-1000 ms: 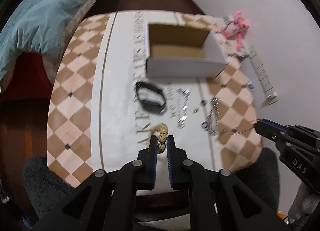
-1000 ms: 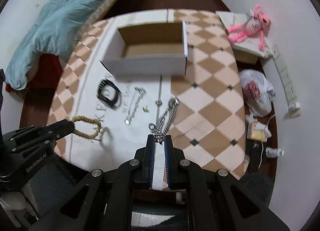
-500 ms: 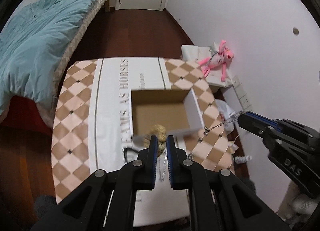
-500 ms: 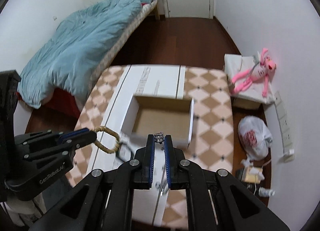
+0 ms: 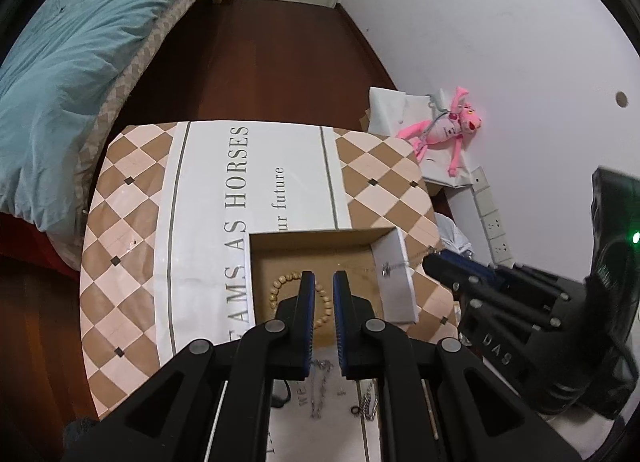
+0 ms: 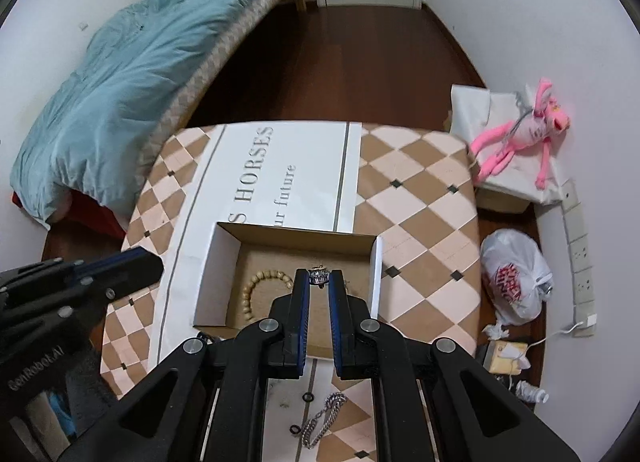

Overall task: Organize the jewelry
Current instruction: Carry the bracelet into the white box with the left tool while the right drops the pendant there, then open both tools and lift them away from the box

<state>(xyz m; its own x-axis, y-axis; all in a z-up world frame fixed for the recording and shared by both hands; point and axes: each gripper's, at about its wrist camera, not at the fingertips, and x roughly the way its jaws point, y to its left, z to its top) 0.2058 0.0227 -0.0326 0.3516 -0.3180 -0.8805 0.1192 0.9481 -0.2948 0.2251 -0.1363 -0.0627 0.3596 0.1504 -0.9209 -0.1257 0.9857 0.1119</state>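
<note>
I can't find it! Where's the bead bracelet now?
In both wrist views the bead bracelet lies on the cardboard box floor, left side, beneath the open left tongs.

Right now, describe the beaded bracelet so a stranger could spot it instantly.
Find the checkered table and the open cardboard box on it. The beaded bracelet lies on the box's brown floor, left of the right gripper. It is a loop of round tan beads, unlike the silver chains outside the box.

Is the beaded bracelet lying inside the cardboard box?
Yes, the beaded bracelet lies on the floor of the cardboard box, free of the open left gripper.
</note>
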